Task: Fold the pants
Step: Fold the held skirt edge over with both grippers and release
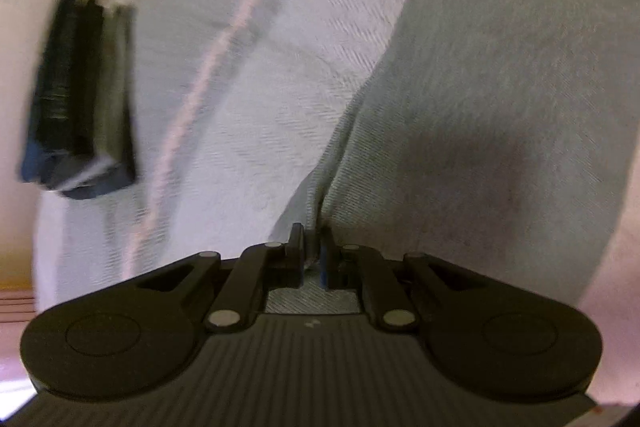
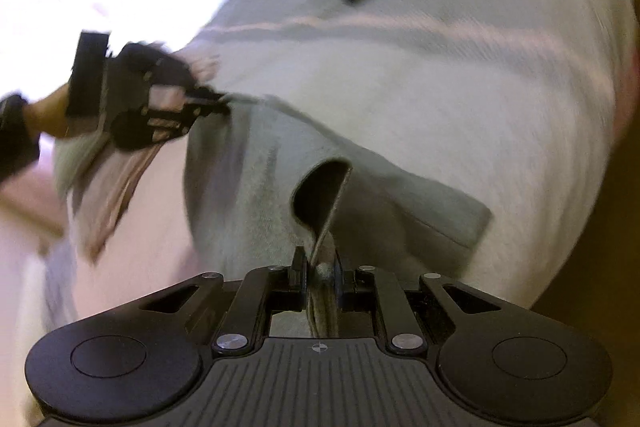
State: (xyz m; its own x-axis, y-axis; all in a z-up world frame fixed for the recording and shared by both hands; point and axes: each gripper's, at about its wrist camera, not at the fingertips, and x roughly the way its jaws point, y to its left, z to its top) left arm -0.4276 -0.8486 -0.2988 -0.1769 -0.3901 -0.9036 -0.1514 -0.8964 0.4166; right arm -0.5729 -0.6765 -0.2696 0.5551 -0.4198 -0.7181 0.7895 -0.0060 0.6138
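Right gripper (image 2: 318, 267) pinches pants (image 2: 256, 179); only its view shows left gripper (image 2: 224, 103).

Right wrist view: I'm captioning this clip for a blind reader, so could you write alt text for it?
The right hand-held gripper is shut on an edge of the grey pants, which lie over a pale towel. At upper left, the left hand-held gripper pinches another edge. The picture is motion-blurred.

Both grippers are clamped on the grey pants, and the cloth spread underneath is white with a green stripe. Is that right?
Not quite: the stripe is pink, not green, as the left wrist view shows. The rest holds: the left gripper and the right gripper are each shut on the grey pants, over the white cloth.
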